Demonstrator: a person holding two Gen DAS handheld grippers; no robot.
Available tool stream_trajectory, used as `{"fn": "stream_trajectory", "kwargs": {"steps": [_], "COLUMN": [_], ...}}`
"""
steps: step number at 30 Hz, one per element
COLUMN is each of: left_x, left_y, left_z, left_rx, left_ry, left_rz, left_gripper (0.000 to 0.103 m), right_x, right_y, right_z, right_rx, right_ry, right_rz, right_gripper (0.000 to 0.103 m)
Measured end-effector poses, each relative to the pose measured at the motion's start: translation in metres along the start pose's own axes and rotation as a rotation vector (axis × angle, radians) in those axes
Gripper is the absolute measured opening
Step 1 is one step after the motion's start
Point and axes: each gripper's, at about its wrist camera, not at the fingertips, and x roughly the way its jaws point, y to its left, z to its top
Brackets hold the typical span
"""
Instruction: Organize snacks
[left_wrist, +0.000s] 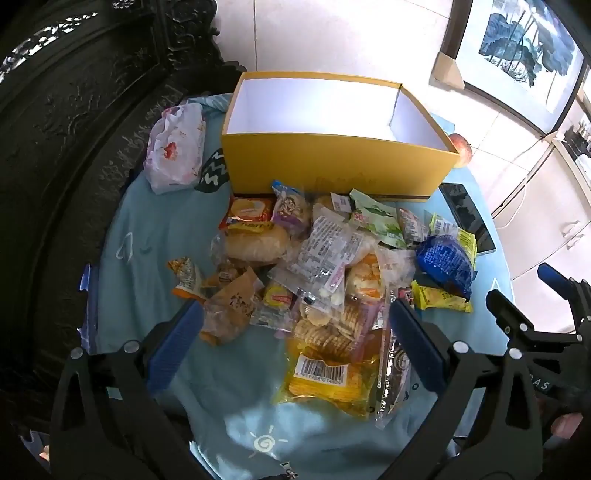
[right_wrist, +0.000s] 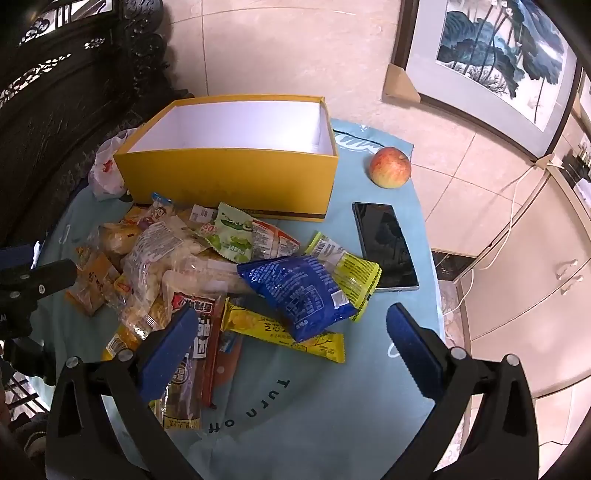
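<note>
The snacks are heaped loose on a round bench covered with a light-blue printed cloth (right_wrist: 325, 424). Just beyond the heap an open rectangular yellow cardboard box with a white interior (right_wrist: 236, 177) is placed; nothing is seen inside it, so the task is judged not yet begun.

Both tools are held above the near edge of the heap, angled downward. The left tool (left_wrist: 295, 332) is spread fully wide and nothing is held. The right tool (right_wrist: 291, 343) is likewise spread fully wide and empty.

Handling is judged as follows. The packets are light, soft and crinkly, and the film is likely slippery. The clear packet of round crackers with a yellow barcoded end (left_wrist: 328, 354) is fragile; it is best gripped by a sealed end seam, not across the contents. The blue foil pillow packet (right_wrist: 299, 291) is puffed and may be taken across its width with light pressure. The long yellow bar wrapper (right_wrist: 284, 328), partly under it, is stiffer.

Legible writing is limited to "Turn off" on the cloth. Packet text is Chinese and mostly too small to be read.

At the far right a red-yellow apple (right_wrist: 390, 167) and a dark smartphone (right_wrist: 384, 243) are lying.
</note>
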Motion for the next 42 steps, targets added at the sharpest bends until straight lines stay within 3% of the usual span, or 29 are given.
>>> {"fn": "stream_trajectory", "kwargs": {"steps": [42], "left_x": [0.011], "left_y": [0.004], "left_z": [0.001], "left_rx": [-0.023], "left_ry": [0.031], "left_rz": [-0.01], "left_gripper": [0.101], "right_x": [0.013], "right_y": [0.005], "right_z": [0.002], "right_rx": [-0.024], "right_ry": [0.041], "right_rz": [0.015], "right_gripper": [0.102]}}
